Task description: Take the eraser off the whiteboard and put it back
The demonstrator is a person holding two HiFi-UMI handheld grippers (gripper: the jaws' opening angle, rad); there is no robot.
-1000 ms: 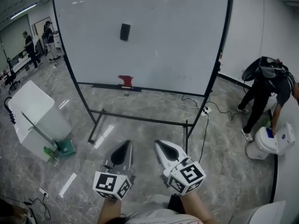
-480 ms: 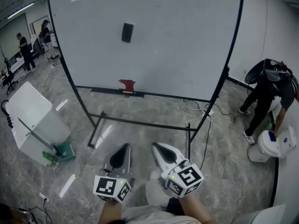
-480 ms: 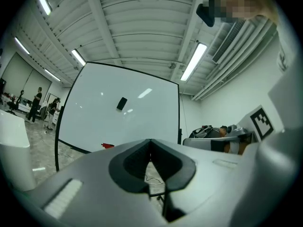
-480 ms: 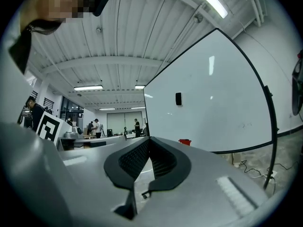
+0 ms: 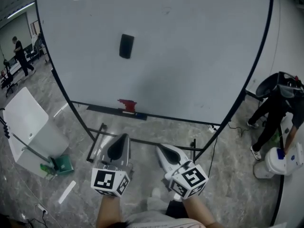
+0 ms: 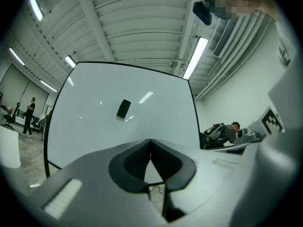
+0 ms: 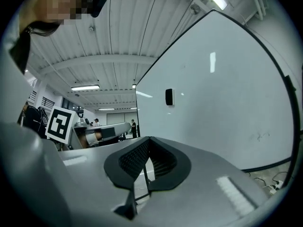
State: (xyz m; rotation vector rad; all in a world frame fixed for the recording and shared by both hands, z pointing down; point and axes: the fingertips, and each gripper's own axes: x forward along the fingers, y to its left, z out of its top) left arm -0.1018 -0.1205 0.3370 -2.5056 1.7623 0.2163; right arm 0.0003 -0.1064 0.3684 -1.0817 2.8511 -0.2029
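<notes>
A black eraser (image 5: 126, 46) sticks to the upper left of the big whiteboard (image 5: 190, 56); it shows too in the left gripper view as the eraser (image 6: 123, 109) and in the right gripper view as the eraser (image 7: 169, 97). My left gripper (image 5: 121, 141) and right gripper (image 5: 164, 150) are held side by side low in the head view, well short of the board. Both are shut with nothing between the jaws, tips meeting in the left gripper (image 6: 150, 141) and the right gripper (image 7: 148, 140).
A red object (image 5: 127, 105) sits on the board's tray. The board's black stand bar (image 5: 142, 141) runs across the floor just ahead. A white bin (image 5: 28, 127) stands at left. A person (image 5: 278, 108) bends over a white container (image 5: 280, 160) at right.
The whiteboard has grown larger in the head view as both grippers and the camera moved toward it. The eraser stays on the board. Both grippers stay shut.
</notes>
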